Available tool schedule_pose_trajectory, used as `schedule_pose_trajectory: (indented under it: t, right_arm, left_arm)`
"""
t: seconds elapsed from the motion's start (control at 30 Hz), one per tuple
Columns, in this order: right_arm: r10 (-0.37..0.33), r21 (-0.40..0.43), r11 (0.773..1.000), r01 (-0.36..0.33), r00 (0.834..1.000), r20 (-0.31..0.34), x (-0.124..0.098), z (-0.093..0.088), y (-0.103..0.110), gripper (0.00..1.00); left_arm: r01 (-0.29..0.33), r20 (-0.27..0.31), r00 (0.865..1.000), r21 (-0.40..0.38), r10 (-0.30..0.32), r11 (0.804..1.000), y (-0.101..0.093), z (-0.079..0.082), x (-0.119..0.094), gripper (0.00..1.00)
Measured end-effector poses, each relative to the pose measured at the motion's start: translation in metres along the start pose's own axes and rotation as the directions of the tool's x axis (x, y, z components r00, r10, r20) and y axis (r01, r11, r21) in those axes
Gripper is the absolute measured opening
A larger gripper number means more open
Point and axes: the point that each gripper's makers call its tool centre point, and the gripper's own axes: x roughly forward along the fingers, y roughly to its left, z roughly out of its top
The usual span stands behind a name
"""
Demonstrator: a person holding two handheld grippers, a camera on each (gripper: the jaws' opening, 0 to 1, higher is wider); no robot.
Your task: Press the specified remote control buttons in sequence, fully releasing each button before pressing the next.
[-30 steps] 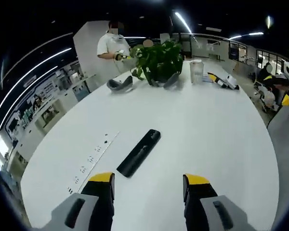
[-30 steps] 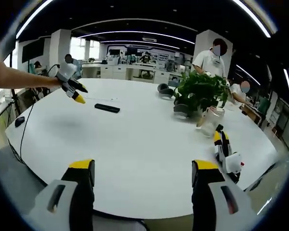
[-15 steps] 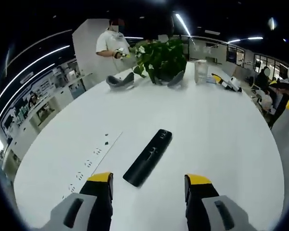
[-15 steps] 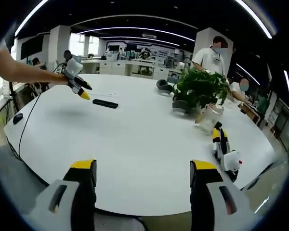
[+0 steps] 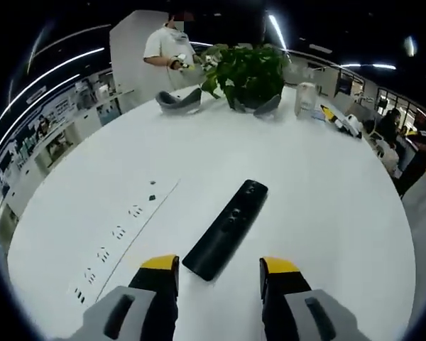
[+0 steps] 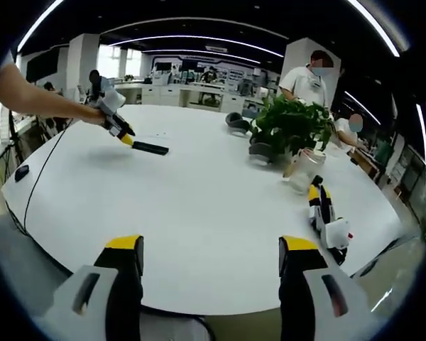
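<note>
L gripper (image 5: 219,264): yellow-tipped grey jaws apart, holding nothing, just short of slim matte-black remote (image 5: 226,228) lying diagonal on glossy white round table (image 5: 326,199). Leafy potted plant (image 5: 250,69) at far edge. R gripper (image 6: 211,250): jaws wide, empty, over table edge.

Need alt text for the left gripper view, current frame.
A black remote control lies diagonally on a white round table, its near end just ahead of the open, yellow-tipped left gripper. A potted plant stands at the table's far side.
</note>
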Motion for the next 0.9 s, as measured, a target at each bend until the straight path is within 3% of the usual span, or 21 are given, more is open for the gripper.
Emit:
schedule_pose_trajectory:
  t: [0.27,0.37,0.4,0.43,0.5,0.63,0.9]
  right_arm:
    - [-0.007,-0.012,1.000,0.007,1.000,-0.028,0.002,-0.005,-0.001,0.80]
    - [-0.011,-0.013,1.000,0.011,0.999,-0.038,0.003,-0.007,-0.002,0.80]
    - [-0.014,-0.014,1.000,0.013,0.999,-0.041,0.003,-0.007,-0.003,0.80]
    - [-0.015,-0.014,1.000,0.014,0.999,-0.041,0.003,-0.007,-0.003,0.80]
    - [-0.016,-0.013,1.000,0.016,0.999,-0.046,0.003,-0.008,-0.003,0.80]
    - [-0.014,-0.018,1.000,0.013,0.998,-0.054,0.003,-0.009,-0.003,0.79]
    - [-0.017,-0.023,1.000,0.016,0.998,-0.056,0.002,-0.009,-0.003,0.79]
  left_arm:
    - [0.035,-0.072,0.997,0.037,-0.033,0.999,0.003,-0.008,0.022,0.46]
    - [0.055,-0.081,0.995,0.023,-0.053,0.998,0.006,-0.008,0.028,0.46]
    - [0.054,-0.058,0.997,0.058,-0.051,0.997,0.010,-0.003,0.029,0.45]
    - [0.048,-0.078,0.996,0.020,-0.046,0.999,0.012,-0.005,0.029,0.44]
    - [0.059,-0.071,0.996,0.015,-0.058,0.998,0.013,-0.002,0.031,0.44]
    - [0.064,-0.089,0.994,0.081,-0.057,0.995,0.015,-0.002,0.032,0.42]
    - [0.087,-0.102,0.992,0.104,-0.076,0.991,0.007,-0.002,0.033,0.33]
